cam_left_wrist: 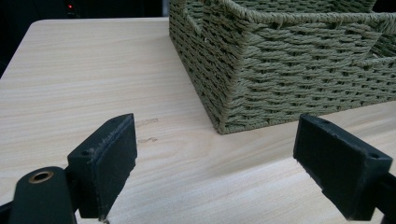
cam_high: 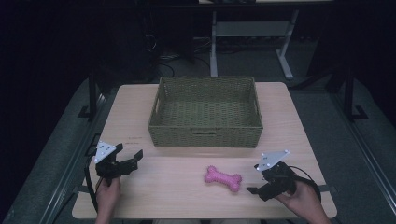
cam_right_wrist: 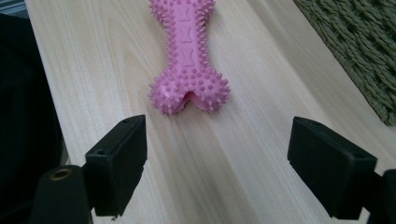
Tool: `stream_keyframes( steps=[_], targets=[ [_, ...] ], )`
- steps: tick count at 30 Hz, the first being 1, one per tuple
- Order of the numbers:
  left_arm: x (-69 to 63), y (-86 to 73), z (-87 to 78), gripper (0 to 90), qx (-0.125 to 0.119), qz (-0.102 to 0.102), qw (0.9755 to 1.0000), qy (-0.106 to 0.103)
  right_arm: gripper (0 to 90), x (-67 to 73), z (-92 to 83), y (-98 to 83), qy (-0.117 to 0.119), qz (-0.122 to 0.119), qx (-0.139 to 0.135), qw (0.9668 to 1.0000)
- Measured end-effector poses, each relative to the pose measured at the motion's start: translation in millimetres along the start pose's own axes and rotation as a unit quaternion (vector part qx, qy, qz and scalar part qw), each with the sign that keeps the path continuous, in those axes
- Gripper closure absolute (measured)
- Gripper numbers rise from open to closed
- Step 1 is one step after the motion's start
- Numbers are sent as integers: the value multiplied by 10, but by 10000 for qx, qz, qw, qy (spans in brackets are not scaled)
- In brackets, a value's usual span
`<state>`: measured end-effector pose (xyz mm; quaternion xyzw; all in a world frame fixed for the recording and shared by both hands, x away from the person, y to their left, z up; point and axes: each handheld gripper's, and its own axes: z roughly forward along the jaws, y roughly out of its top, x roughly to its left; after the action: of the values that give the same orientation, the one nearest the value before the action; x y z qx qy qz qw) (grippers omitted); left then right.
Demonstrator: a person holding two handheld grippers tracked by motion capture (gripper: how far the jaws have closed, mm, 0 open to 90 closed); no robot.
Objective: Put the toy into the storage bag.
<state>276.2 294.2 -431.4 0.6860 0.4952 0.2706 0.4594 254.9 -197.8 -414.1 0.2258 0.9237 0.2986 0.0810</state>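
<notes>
The pink spiky bone toy [cam_high: 223, 178] is lying flat on the worktop [cam_high: 187, 200], lower middle of the high view, in front of the woven basket [cam_high: 205, 137] and well clear of it. Its long axis runs roughly left-right across the frame, tilted a bit.

The right gripper [cam_high: 258, 188] sits just beside the toy's right-hand end, so that hand looks like the obvious one to go for it. In the right gripper view the bone [cam_right_wrist: 188, 56] runs straight away from the camera, near knob centred between the jaws but a little ahead of them. So my guess is a forward push, then close. Jaws are spread wide, nothing in them.

The left gripper [cam_high: 130, 160] is way off at the lower left, well apart from the toy. Its jaws are wide open too and empty.

The left gripper view has the basket's corner [cam_left_wrist: 224, 112] up close with bare worktop between the jaws. The high view is what tells you the basket is empty inside.
</notes>
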Motion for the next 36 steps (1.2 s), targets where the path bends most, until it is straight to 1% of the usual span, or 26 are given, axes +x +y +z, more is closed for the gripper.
stream_keyframes(
  steps=[12,14,18,19,27,36],
  targets=[
    [10,-3,-14,130,-23,-32,10000,-5,195,9,60,157,114,-170,149,9997],
    [8,-2,-16,130,-28,-32,10000,-10,195,12,74,186,164,-193,156,9996],
    [11,-1,-15,130,-35,-39,10000,-14,196,22,121,229,224,-199,217,9993],
    [11,-1,-14,130,-36,-43,10000,-20,198,20,137,242,238,-244,230,9992],
    [9,0,-15,130,-41,-48,10000,-29,214,45,256,396,328,-365,341,9982],
    [8,0,-10,130,-30,-34,10000,-36,225,51,376,526,475,-409,467,9969]
  ],
)
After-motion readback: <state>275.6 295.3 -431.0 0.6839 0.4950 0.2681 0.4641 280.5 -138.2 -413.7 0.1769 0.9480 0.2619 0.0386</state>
